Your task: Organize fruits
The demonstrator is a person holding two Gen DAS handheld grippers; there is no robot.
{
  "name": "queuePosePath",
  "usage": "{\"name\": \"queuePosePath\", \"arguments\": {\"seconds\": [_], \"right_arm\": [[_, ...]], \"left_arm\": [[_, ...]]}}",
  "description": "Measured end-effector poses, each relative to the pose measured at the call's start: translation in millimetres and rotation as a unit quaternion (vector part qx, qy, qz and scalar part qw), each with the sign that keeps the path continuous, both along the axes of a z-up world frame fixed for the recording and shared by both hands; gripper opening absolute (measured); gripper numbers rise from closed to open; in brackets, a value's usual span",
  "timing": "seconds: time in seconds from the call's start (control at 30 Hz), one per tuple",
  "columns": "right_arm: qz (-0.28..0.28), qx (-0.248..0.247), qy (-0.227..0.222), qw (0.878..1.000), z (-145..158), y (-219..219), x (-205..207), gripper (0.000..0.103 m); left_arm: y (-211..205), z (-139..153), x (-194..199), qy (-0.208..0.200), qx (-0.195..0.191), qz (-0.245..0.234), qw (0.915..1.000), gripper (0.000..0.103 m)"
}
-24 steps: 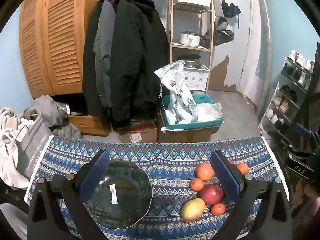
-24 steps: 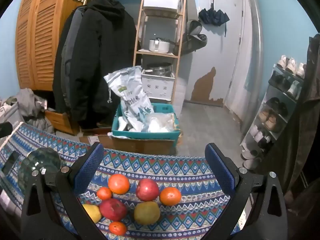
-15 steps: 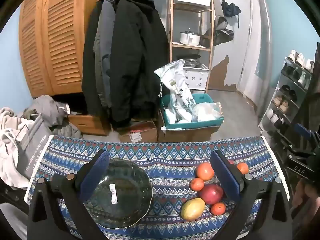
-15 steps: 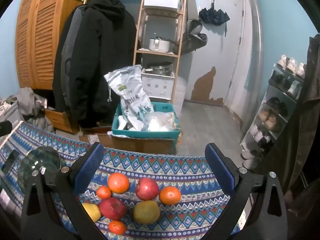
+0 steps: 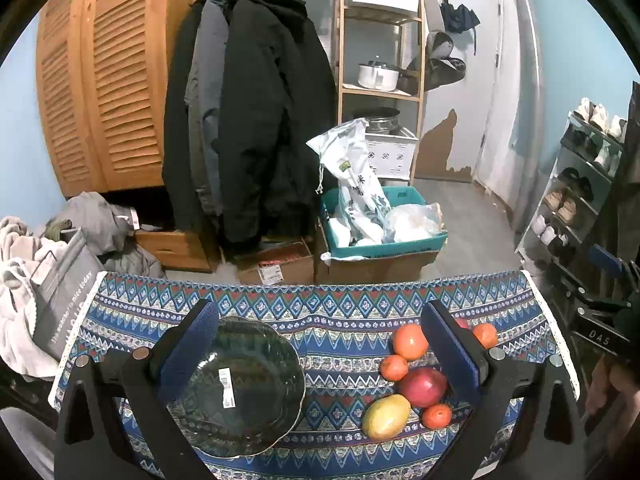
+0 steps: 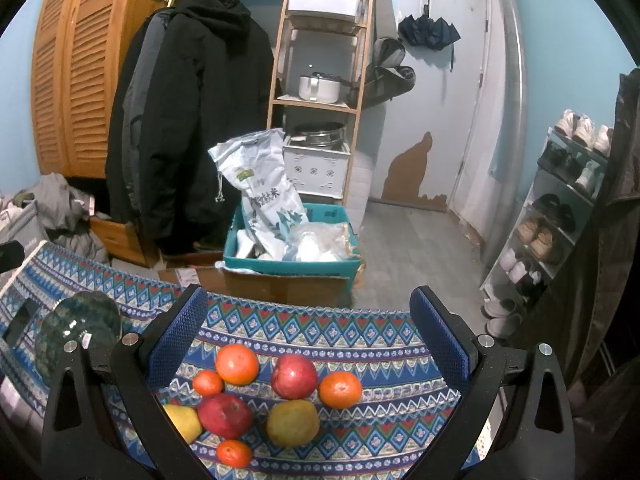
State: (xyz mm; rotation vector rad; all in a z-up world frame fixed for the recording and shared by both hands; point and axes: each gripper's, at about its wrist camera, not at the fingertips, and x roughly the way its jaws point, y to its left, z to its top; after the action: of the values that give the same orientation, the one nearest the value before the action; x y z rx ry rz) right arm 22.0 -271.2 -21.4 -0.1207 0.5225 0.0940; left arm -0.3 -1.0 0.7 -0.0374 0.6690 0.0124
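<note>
Blue-padded jaws of the left gripper (image 5: pixel 320 354) are standing wide apart and holding nothing, hanging over a patterned tablecloth (image 5: pixel 344 320). Its left pad is overlapping the rim of a dark green glass plate (image 5: pixel 236 386), which is lying at 7 o'clock in the left wrist view with a white barcode sticker near its middle. At 4 o'clock in that view, the fruits are clustering well apart from the plate: a yellow-green mango (image 5: pixel 386 417), a small tangerine (image 5: pixel 437 416) and a red apple (image 5: pixel 423 387) sitting closest.

Jaws of the right gripper (image 6: pixel 308 352) are likewise spread open and empty, framing the fruit pile between them. In the right wrist view, a small tangerine is lying at 6 o'clock, a yellowish pear-like fruit (image 6: pixel 293 423) is sitting beside the red apple, and behind them a large orange (image 6: pixel 237 364), a second red apple (image 6: pixel 294 376) and another orange (image 6: pixel 340 389) are forming a row. The plate is showing at 9 o'clock there.

Beyond the table edge, a teal crate (image 6: pixel 292 268) holding a rice bag (image 6: pixel 260 188) is resting on a cardboard box, with black coats (image 5: pixel 256 128) hanging further back.
</note>
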Motion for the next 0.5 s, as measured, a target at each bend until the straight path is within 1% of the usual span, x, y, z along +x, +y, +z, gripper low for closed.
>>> {"name": "queuePosePath", "arguments": {"seconds": [0.5], "right_arm": [[0.002,0.0,0.002,1.0,-2.5,1.0,0.6,0.099]], "left_arm": [[1.7,-2.2,-0.3,0.0,-0.003,0.0,1.0,0.102]]}}
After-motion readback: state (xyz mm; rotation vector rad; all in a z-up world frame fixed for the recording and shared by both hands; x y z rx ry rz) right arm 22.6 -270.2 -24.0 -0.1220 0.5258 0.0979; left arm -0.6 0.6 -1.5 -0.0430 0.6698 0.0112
